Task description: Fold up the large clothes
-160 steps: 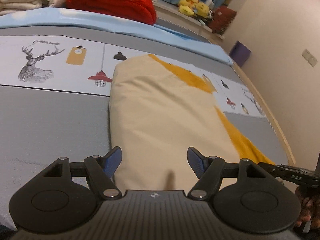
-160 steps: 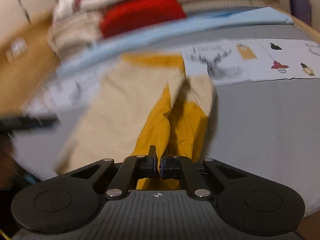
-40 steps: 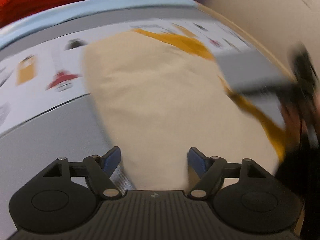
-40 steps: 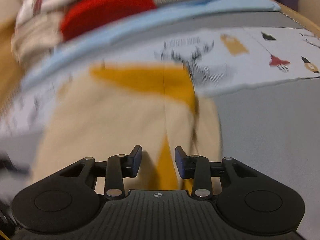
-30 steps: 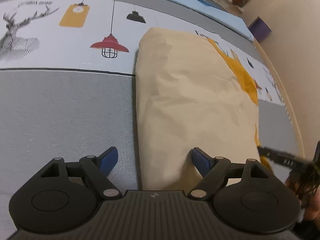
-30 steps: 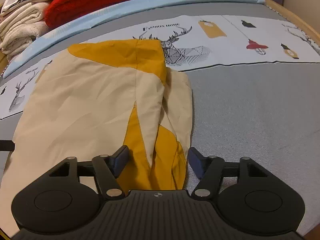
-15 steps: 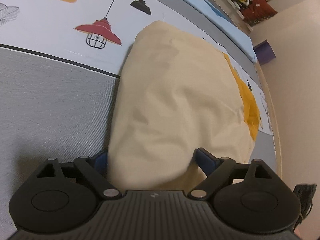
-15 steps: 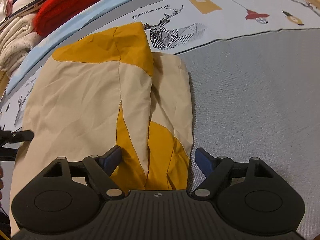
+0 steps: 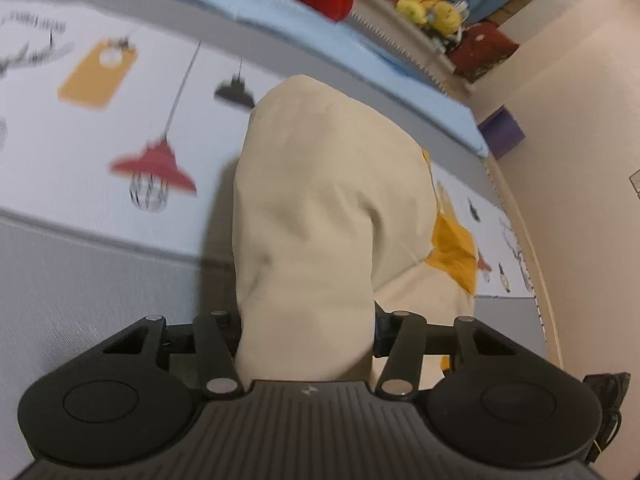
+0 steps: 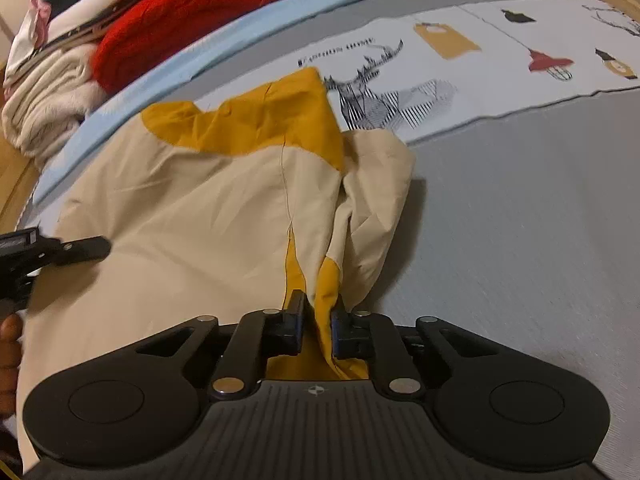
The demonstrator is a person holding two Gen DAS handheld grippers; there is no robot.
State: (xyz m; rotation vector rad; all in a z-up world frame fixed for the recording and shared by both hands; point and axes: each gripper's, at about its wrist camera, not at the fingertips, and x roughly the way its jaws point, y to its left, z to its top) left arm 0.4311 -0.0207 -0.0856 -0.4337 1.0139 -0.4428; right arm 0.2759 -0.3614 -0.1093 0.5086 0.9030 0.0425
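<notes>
Left gripper: clamped on a thick cream bunch of the garment, fabric rising toward 12 o'clock over the printed bedsheet. Right gripper: pinched narrow on the mustard-and-cream hem of the same garment, spread toward 11 o'clock. Red knit and white folded pile stacked at 10–11 o'clock.

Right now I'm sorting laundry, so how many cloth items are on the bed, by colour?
Cream and mustard garment: 1, gripped by both tools
Red knit: 1
Cream fleece: 1
Total: 3. More seems stacked behind the red knit, too blurred to count.
</notes>
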